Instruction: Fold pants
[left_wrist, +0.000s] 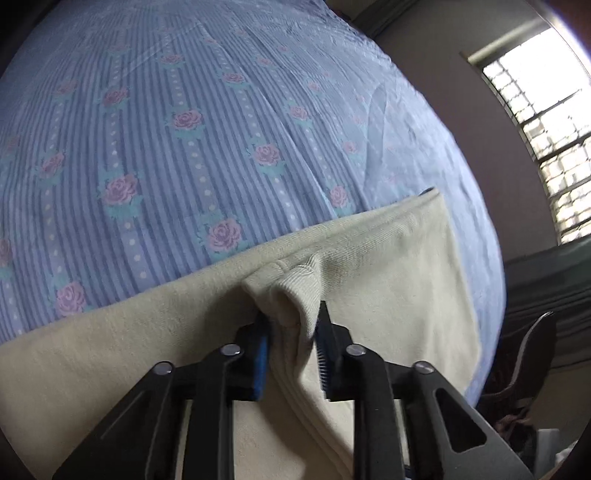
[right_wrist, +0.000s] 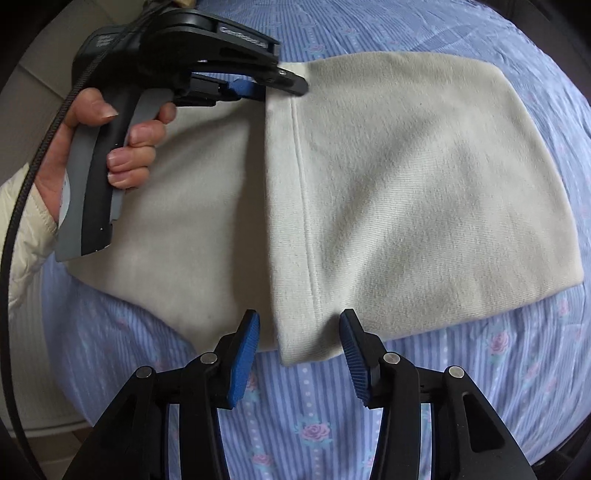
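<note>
Cream pants lie folded on a blue striped bedsheet with pink roses. A hemmed edge runs down their middle over a lower layer. My left gripper is shut on a pinched ridge of the cream pants at their far edge. In the right wrist view that left gripper sits at the top left, held by a hand. My right gripper stands open at the near edge. The hem's lower corner lies between its blue pads, which do not press on it.
The bedsheet stretches far beyond the pants. Past the bed's right edge are a wall with a barred window and a dark shoe-like object. A cream sleeve and a black cable hang at the left.
</note>
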